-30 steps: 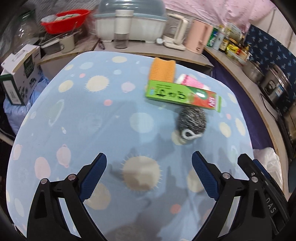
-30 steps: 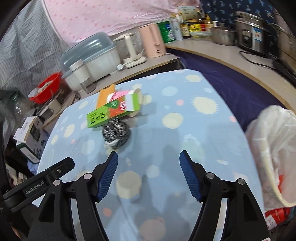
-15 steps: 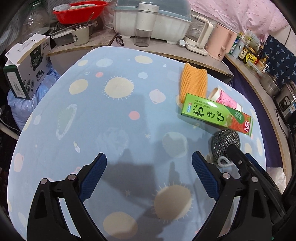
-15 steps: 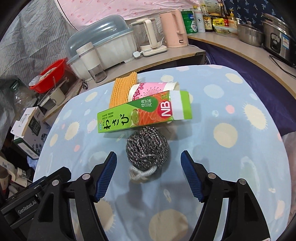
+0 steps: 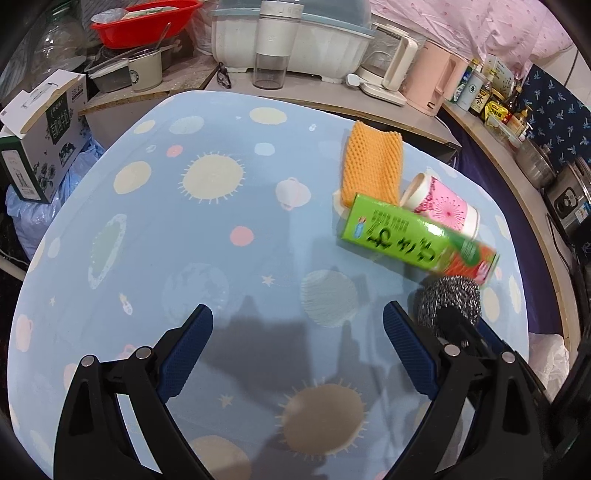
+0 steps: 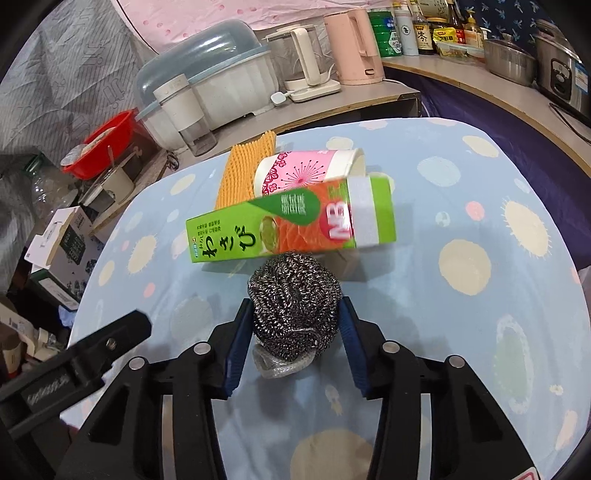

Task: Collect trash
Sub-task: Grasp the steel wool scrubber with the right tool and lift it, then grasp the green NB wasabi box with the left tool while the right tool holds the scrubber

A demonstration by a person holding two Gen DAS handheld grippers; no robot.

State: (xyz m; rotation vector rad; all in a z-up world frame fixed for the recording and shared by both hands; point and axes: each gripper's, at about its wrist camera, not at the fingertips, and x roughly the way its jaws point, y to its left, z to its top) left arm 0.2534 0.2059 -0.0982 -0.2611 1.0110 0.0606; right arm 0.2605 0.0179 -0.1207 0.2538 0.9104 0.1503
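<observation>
A steel wool scrubber (image 6: 293,308) lies on the blue spotted tablecloth (image 6: 461,332). My right gripper (image 6: 293,332) is shut on it, both pads against its sides. Just beyond it lie a green wasabi box (image 6: 291,221), a pink paper cup (image 6: 306,171) on its side, and an orange foam net (image 6: 245,173). In the left wrist view my left gripper (image 5: 297,347) is open and empty over bare cloth; the scrubber (image 5: 448,297), box (image 5: 413,238), cup (image 5: 441,205) and net (image 5: 371,164) are to its right.
A counter behind the table holds a dish rack (image 6: 221,88), kettles (image 6: 354,40), a blender jar (image 5: 273,44) and a red bowl (image 5: 144,20). A cardboard box (image 5: 37,136) stands off the table's left. A white bag (image 5: 550,358) shows at the right edge.
My right gripper moved forward and closed from open onto the steel wool scrubber. The left gripper moved a little closer to the table and stayed open.
</observation>
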